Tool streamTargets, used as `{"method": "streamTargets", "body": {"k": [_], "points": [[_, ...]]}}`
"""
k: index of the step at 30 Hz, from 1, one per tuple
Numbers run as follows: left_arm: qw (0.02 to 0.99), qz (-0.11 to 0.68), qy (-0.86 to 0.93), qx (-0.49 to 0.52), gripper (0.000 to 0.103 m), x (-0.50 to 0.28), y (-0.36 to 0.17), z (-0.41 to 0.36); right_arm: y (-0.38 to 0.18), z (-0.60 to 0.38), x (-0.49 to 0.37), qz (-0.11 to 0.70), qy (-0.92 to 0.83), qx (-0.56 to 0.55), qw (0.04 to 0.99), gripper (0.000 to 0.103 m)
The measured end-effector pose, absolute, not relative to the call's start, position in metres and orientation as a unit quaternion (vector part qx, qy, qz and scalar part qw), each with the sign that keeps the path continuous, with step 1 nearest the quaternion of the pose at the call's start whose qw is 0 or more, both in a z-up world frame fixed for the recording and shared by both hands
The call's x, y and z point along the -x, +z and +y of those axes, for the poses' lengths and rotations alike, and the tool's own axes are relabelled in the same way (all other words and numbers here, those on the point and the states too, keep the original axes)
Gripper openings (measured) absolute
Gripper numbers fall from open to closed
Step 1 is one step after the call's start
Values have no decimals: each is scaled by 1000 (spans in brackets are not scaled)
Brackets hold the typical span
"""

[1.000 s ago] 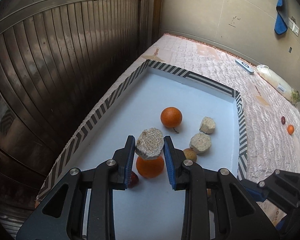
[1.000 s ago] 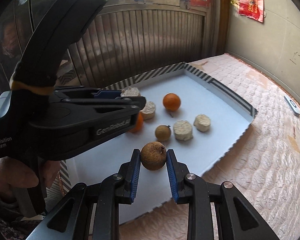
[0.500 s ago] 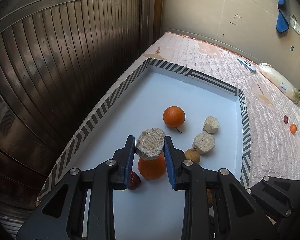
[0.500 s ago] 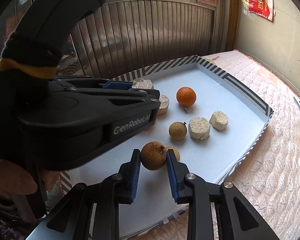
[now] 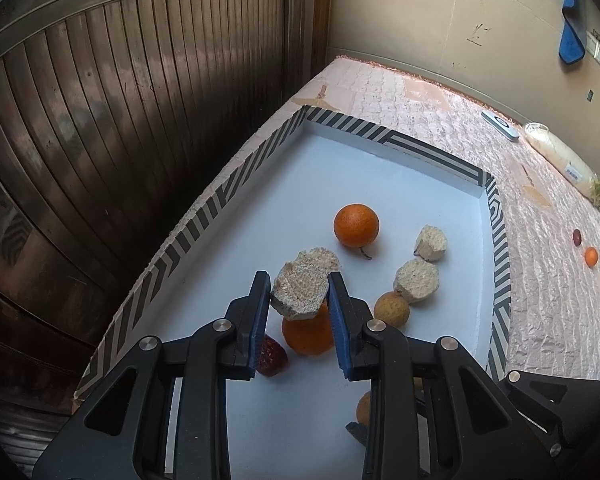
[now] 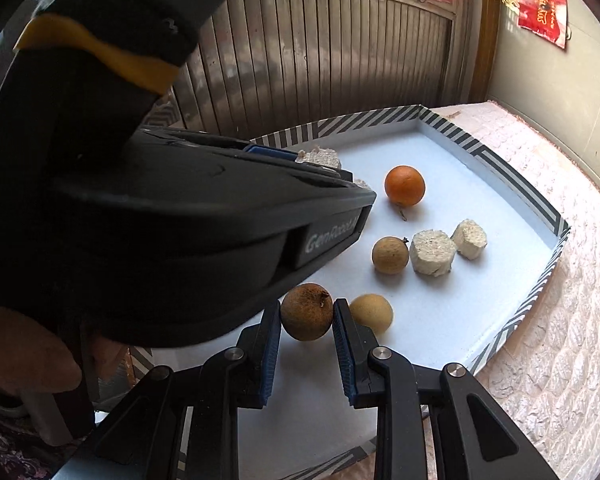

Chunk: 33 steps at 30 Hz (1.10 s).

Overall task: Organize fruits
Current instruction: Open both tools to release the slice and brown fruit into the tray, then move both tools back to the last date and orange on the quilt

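My left gripper (image 5: pixel 299 294) is shut on a pale rough chunk (image 5: pixel 300 289), held above the white tray (image 5: pixel 380 152) with its striped rim. Below it lie an orange (image 5: pixel 306 336) and a dark red fruit (image 5: pixel 271 356). Farther in rest another orange (image 5: pixel 356 225), two pale chunks (image 5: pixel 417 281) (image 5: pixel 431 242) and a tan round fruit (image 5: pixel 392 308). My right gripper (image 6: pixel 307 312) is shut on a brown round fruit (image 6: pixel 306 311), low over the tray's near part, beside a yellowish fruit (image 6: pixel 372 312). The left gripper's body (image 6: pixel 160 216) hides the tray's left side in the right wrist view.
The tray sits on a pink quilted bed (image 5: pixel 548 280) beside a dark ribbed metal door (image 5: pixel 120 120). A small orange (image 5: pixel 591 257) and a dark red fruit (image 5: pixel 577 237) lie on the bed at right. A remote (image 5: pixel 500 124) and a plastic bag (image 5: pixel 560 160) lie farther back.
My right gripper has moved forward and down over the tray with the brown fruit, so the tray's fruits look nearer. The left gripper has stayed put with its chunk.
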State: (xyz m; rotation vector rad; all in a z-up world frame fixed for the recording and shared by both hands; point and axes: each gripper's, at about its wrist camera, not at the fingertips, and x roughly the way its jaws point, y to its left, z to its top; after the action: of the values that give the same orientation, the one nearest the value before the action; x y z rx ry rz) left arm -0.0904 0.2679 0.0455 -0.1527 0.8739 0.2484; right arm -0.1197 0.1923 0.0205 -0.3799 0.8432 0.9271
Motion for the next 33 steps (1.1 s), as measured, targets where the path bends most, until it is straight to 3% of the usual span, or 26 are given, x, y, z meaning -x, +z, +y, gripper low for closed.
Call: {"method": "streamTargets", "body": {"k": [14,19,26,30,33], "points": [[891,431,122,74,29,87,44,268,28,178,115,381,445,137,799,32],[896,418,128,75,52,91,48,268,37,166,113,375,436,133,807,35],[902,401,140,72,52,95,57,266,44,149,114,366,417,127,823,37],[906,394,136,70,52,95,61,259,49,135,113,356,400,126,835,48],[909,391,127,66,52,94,63,251,49,125,107,352,386,127,843,48]]}}
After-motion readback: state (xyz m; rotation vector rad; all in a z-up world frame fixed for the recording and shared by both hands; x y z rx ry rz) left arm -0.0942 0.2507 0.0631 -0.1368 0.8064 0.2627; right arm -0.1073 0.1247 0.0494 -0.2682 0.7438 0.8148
